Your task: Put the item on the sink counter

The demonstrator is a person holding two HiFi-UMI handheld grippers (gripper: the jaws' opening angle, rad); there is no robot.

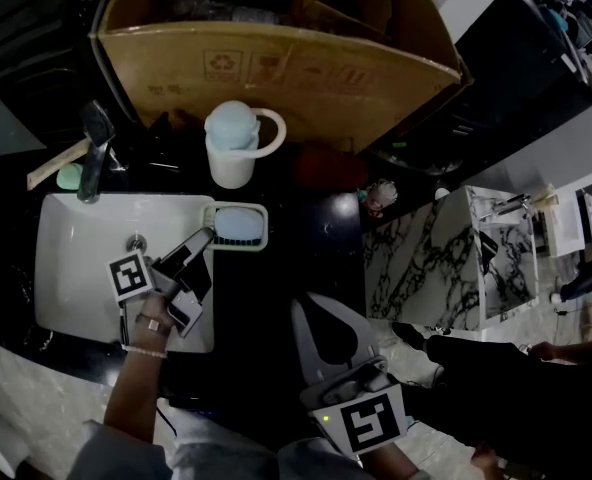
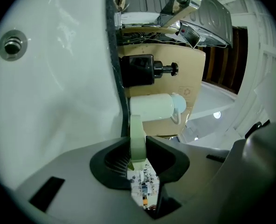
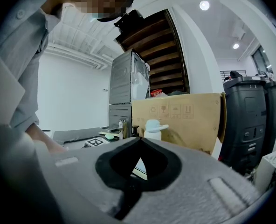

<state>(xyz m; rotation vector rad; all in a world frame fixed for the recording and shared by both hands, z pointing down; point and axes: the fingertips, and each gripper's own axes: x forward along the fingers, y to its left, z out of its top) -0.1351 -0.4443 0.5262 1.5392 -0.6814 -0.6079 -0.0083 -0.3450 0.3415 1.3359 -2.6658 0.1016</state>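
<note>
Right gripper point(image 3: 140, 139) sat lowest in the head view, nearest the person, over the dark counter point(image 1: 276, 288). Its jaws met at the tips, with nothing between them. Its marker cube point(image 1: 366, 423) faced up.

Left gripper point(image 2: 137, 141) reached across the sink point(image 1: 76, 268) from the near side, held in the left hand point(image 1: 151, 323). Its jaws were closed on the thin, pale green rim of the dish point(image 1: 265, 226), open only as far as that rim's thickness. The dish carried a bluish soap point(image 1: 236, 225) and lay at the sink's far right corner, mostly over the counter just beside the basin's rim. Whether it rested there or hung a little above could not be told.

Behind the dish stood a white cup point(image 1: 231, 158) with a pale blue lid and a loop handle, apart from the dish. A cardboard box point(image 1: 306, 78) rose behind the cup. The faucet point(image 1: 94, 153) stood at the sink's far left corner.
</note>
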